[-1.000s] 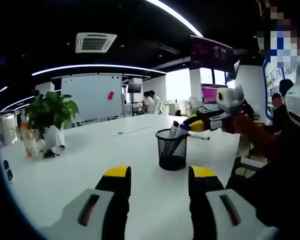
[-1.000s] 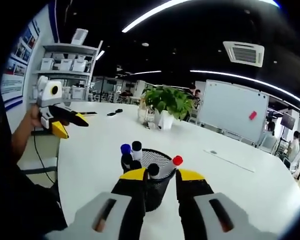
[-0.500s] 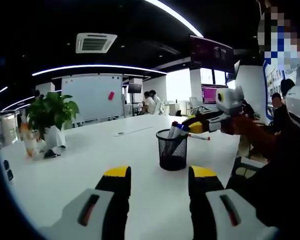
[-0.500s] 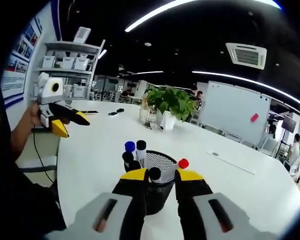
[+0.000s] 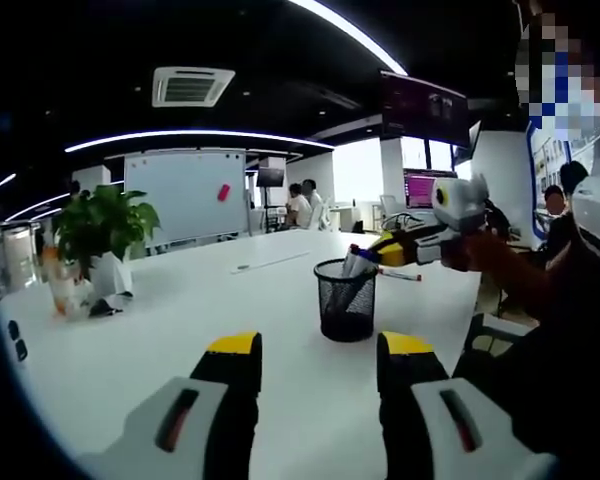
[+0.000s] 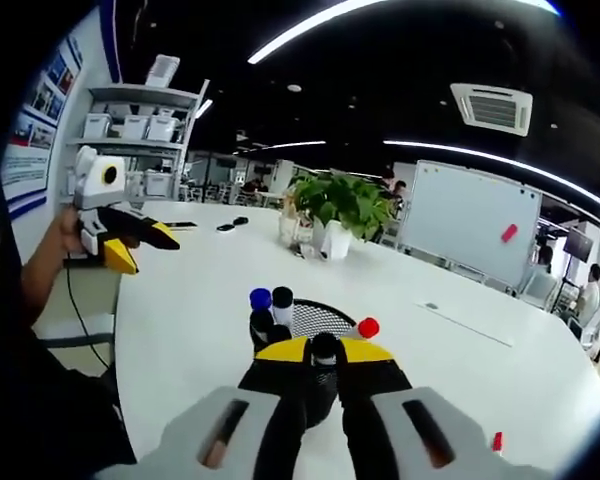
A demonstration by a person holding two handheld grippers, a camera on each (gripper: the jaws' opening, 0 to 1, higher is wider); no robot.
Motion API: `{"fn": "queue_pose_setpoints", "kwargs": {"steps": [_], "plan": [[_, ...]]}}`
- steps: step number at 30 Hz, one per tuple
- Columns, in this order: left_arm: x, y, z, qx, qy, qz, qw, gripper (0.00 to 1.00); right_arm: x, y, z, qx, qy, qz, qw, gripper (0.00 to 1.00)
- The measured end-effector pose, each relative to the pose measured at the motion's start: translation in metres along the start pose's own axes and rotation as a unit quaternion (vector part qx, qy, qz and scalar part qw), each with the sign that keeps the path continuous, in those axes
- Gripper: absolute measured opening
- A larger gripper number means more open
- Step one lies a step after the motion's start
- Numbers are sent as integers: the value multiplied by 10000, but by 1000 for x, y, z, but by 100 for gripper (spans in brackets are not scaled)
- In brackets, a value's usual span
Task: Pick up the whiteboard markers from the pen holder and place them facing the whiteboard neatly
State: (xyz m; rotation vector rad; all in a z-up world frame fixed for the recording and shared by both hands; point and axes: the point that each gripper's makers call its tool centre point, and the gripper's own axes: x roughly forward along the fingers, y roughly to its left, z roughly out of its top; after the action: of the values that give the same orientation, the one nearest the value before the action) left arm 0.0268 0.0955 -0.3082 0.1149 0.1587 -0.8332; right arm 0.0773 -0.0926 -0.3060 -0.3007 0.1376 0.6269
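right tongs (image 6: pixel 323 350) pinch a marker (image 6: pixel 324 349) in holder (image 6: pixel 302 322).

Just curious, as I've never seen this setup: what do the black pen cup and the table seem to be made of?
The pen cup looks like black wire mesh, probably metal: you can see light through its fine grid. The table has a smooth white top with a soft sheen, likely laminate or painted board, though I can't be sure.

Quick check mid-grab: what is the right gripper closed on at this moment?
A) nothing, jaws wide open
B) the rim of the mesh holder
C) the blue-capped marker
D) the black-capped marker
D: in the right gripper view the right gripper has its yellow tips pinched against the black-capped marker above the pen holder.
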Motion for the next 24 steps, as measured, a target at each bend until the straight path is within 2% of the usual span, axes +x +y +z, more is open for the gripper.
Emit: {"fn": "queue_pose_setpoints", "kwargs": {"steps": [24], "plan": [[1,0,0,-4,0,-9,10000,47,-13,-13,18,423,-307,-125,9986,13]]}}
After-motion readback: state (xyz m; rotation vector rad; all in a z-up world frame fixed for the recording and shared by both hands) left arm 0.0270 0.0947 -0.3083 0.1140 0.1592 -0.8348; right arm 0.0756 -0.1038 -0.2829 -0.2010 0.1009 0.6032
